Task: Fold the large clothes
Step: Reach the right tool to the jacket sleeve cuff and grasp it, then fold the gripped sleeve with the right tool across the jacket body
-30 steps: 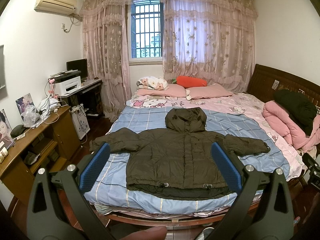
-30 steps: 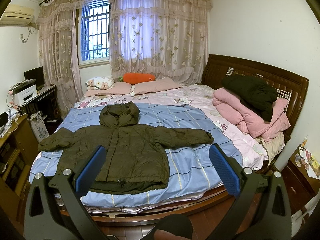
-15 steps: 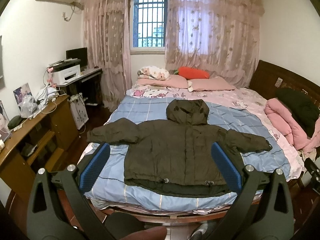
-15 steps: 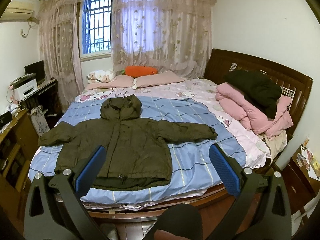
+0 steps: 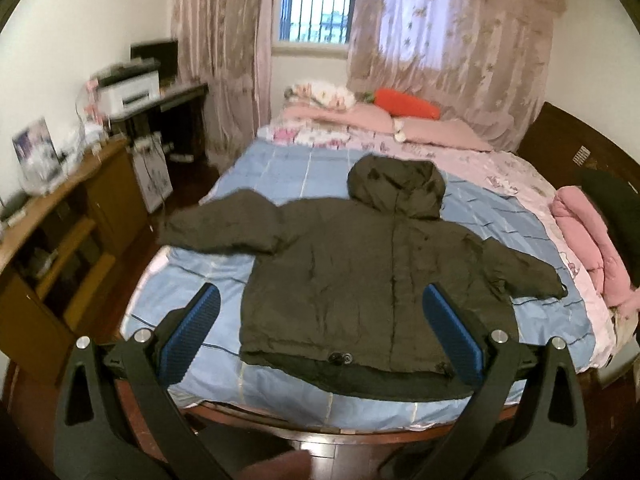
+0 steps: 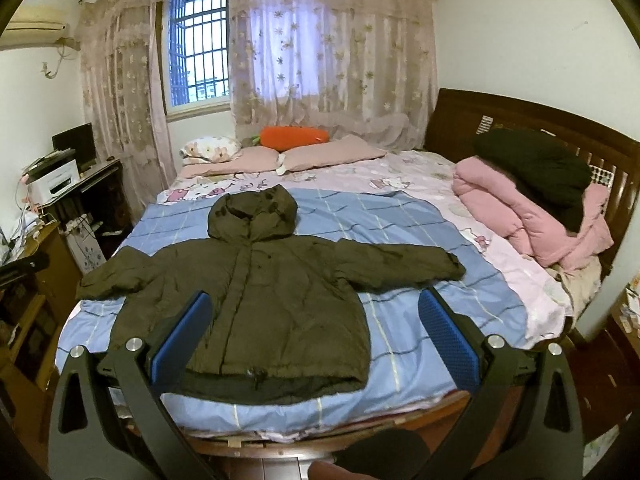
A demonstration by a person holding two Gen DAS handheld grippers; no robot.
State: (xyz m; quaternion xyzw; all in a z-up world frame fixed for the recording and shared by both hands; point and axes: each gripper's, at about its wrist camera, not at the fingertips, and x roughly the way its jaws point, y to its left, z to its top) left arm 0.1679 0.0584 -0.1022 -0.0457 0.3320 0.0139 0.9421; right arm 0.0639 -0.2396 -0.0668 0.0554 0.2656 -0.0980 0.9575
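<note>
- Left wrist view: the left gripper (image 5: 320, 334) is spread wide and empty, held off the foot of the bed (image 5: 280, 400); the dark olive hooded jacket (image 5: 360, 272) lies flat on the bed's blue checked sheet (image 5: 280, 172), sleeves out
- Right wrist view: the right gripper (image 6: 314, 336) gapes wide, holding nothing, above the jacket's (image 6: 264, 300) hem near the bed's (image 6: 400, 408) foot; hood toward the pillows (image 6: 332, 152)
</note>
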